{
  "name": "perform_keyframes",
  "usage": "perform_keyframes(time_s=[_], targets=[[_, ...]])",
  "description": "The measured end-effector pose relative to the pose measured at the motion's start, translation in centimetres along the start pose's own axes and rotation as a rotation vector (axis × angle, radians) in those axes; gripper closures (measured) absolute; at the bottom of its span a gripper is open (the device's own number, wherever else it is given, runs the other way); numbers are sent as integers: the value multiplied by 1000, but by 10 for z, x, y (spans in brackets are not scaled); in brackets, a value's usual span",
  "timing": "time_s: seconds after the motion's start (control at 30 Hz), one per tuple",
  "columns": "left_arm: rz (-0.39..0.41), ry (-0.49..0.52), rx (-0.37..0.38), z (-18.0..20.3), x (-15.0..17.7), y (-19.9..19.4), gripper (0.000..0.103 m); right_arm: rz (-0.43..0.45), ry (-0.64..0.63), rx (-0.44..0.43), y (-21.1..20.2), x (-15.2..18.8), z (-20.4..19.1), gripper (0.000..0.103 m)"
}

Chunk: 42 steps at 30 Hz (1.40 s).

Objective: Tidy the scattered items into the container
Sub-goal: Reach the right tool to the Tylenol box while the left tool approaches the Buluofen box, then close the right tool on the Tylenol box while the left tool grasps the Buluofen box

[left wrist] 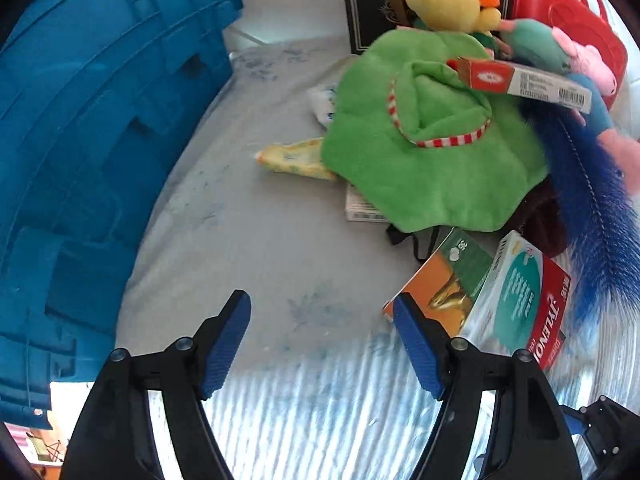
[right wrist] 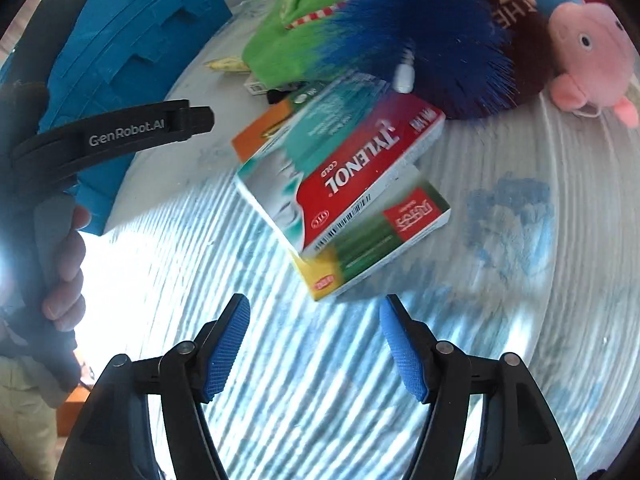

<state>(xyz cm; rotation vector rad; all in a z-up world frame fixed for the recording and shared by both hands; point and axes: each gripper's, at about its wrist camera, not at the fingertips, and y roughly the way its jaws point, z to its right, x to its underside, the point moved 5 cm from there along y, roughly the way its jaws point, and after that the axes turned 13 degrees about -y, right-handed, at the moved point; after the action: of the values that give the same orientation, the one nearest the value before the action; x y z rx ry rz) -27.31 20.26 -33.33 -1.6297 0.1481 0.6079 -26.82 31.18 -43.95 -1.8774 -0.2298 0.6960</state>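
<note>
A blue plastic crate (left wrist: 100, 140) stands at the left on a pale bedsheet (left wrist: 248, 248). My left gripper (left wrist: 322, 310) hangs open above bare sheet, its right pad beside an orange box (left wrist: 436, 292) and a red Tylenol box (left wrist: 524, 304). My right gripper (right wrist: 315, 314) is open too, just short of a green and yellow box (right wrist: 380, 244) that lies under the Tylenol box (right wrist: 348, 176). Nothing sits between either pair of fingers. A green cloth (left wrist: 432, 148), a blue fluffy duster (right wrist: 420, 32) and a pink pig plush (right wrist: 592, 56) lie heaped behind.
At the back are a yellow plush (left wrist: 444, 0), a dark framed box (left wrist: 372, 4), a red bag (left wrist: 560, 12) and a long red carton (left wrist: 520, 82). A hand (right wrist: 66, 264) holds the left gripper's handle beside the crate (right wrist: 132, 40).
</note>
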Motion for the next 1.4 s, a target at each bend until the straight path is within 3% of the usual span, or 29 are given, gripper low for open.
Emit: perform_keyframes(time_s=[0.17, 0.27, 0.37, 0.43, 0.47, 0.57, 0.63, 0.77, 0.87, 0.97, 1.1, 1.23, 1.4], targets=[[8, -41, -11, -20, 14, -17, 30, 89, 70, 76, -32, -9, 24, 31], [4, -43, -37, -25, 12, -6, 30, 115, 75, 123, -42, -22, 25, 27], [8, -29, -40, -10, 12, 10, 30, 111, 87, 221, -52, -19, 19, 27], [-52, -10, 17, 10, 18, 20, 30, 91, 117, 258, -57, -8, 27, 27], [-88, 12, 79, 25, 25, 20, 30, 80, 135, 277, -57, -18, 45, 27], [-128, 155, 265, 79, 53, 1, 30, 67, 211, 340, -71, 2, 78, 23], [-104, 197, 288, 98, 65, -11, 30, 75, 256, 379, -79, 8, 99, 19], [-125, 119, 305, 107, 73, -9, 30, 91, 312, 384, -92, 21, 126, 19], [-105, 165, 256, 113, 81, -3, 30, 81, 312, 360, -87, 26, 134, 19], [-68, 182, 187, 91, 79, 4, 24, 70, 282, 328, -89, 32, 131, 19], [-105, 61, 50, 18, 69, 30, 17, 65, 226, 288, -76, 25, 116, 13], [-135, -64, 33, -36, 57, 32, 16, 46, 186, 271, -62, 16, 106, 11], [-31, -108, 97, -28, 24, 6, 15, 46, 150, 258, -56, 7, 97, 11]])
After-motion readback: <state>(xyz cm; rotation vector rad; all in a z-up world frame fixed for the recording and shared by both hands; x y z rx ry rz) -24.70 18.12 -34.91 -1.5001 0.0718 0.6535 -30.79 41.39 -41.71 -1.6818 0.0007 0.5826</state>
